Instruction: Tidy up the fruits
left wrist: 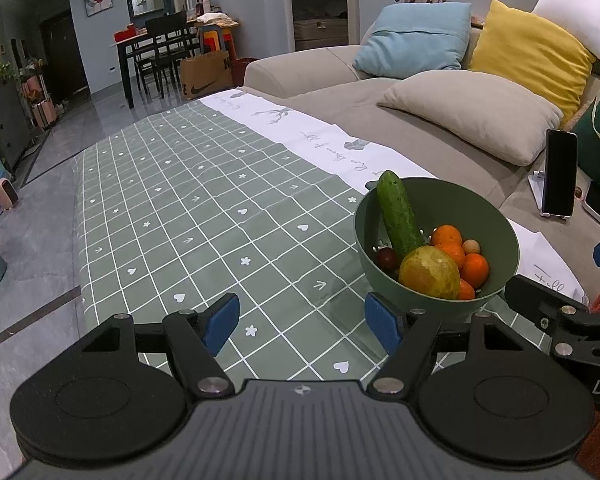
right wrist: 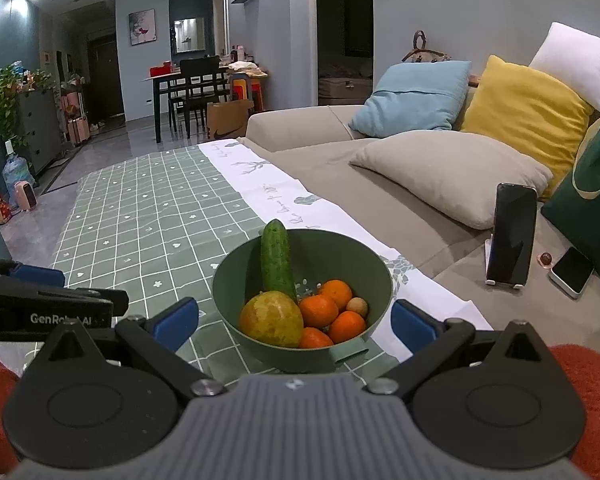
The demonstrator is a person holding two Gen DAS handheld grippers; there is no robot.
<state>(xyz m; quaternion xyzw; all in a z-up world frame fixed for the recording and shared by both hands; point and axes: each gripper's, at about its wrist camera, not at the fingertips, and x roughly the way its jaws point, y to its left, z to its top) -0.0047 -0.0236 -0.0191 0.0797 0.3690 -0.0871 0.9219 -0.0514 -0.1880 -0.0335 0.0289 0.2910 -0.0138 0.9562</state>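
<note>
**Fruit gathered in the bowl, both grippers empty**

The green bowl (right wrist: 302, 280) stands on the checked tablecloth (left wrist: 188, 208), near the cloth's white border and beside the sofa (left wrist: 400, 120). Inside it lie a cucumber (right wrist: 278, 258) leaning upright against the far wall, a large yellow-green fruit (right wrist: 271, 318) at the front, several oranges (right wrist: 332, 308) packed touching one another, and a small tan round fruit (right wrist: 358, 306). The left wrist view also shows a dark red fruit (left wrist: 386, 258) at the foot of the cucumber. No fruit is visible loose on the tablecloth in either view.

The left gripper (left wrist: 302, 322) hovers over bare cloth to the left of the bowl, its blue pads spread wide with nothing between them. The right gripper (right wrist: 296, 322) faces the bowl directly, jaws likewise wide apart and holding nothing; the bowl's near rim sits between its fingers in that view.

Judged from this arrangement, either the gathering is finished or the sorting out of the bowl has not yet begun; the frames alone do not settle which. One small dark round item (right wrist: 546, 258) rests on the sofa near two phones (right wrist: 510, 234); whether it is a fruit cannot be told.
</note>
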